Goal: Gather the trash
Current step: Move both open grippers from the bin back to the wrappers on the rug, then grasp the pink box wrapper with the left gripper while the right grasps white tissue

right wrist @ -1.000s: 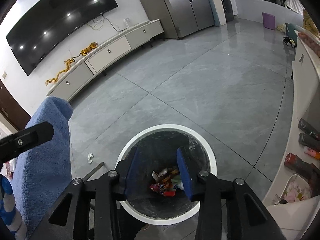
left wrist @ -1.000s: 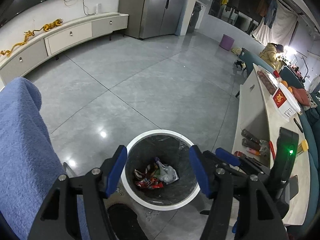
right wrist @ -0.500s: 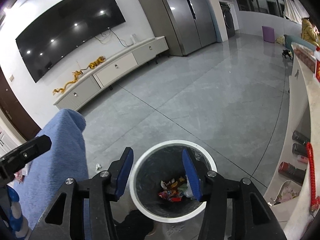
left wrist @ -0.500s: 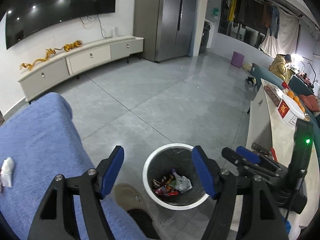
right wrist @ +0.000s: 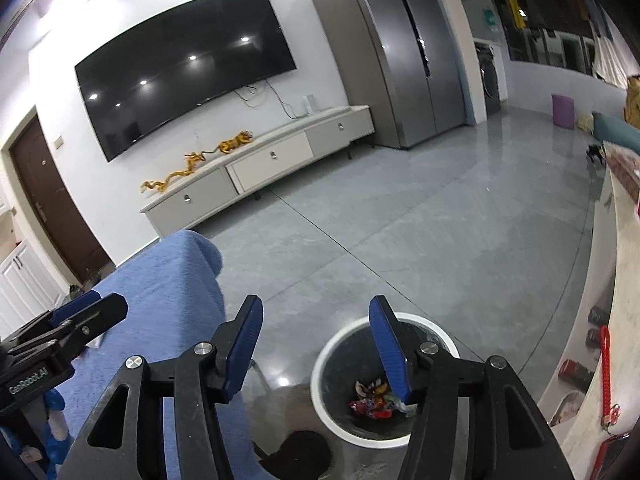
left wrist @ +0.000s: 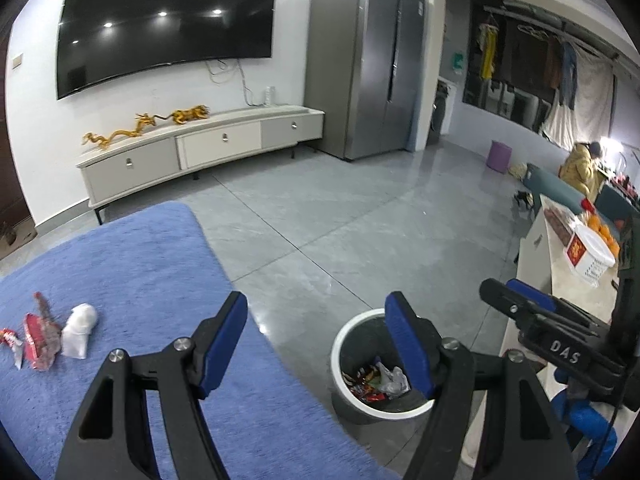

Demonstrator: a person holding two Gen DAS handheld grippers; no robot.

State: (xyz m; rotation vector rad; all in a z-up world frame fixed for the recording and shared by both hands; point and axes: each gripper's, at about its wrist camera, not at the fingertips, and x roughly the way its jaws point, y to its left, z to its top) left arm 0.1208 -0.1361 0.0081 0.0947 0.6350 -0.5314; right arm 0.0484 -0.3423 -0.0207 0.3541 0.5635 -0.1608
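A white-rimmed bin [left wrist: 344,344] with wrappers inside stands on the floor at lower right; it also shows in the right wrist view [right wrist: 320,376]. On the blue blanket [left wrist: 132,272] lie a crumpled white tissue [left wrist: 79,330] and red wrappers [left wrist: 38,336] at far left. My left gripper [left wrist: 316,340] is open and empty, raised above the blanket's edge and the bin. My right gripper [right wrist: 316,340] is open and empty, above the bin and floor.
A TV cabinet [left wrist: 208,148] and a grey fridge [left wrist: 368,60] stand along the far wall. A pale counter [left wrist: 560,264] with a basket runs along the right. A dark slipper [right wrist: 300,456] lies on the floor beside the bin.
Both grippers have risen and tilted up away from the bin, which now looks smaller. The blanket top with the tissue and wrappers has come into the left view. The right jaws have opened wider.
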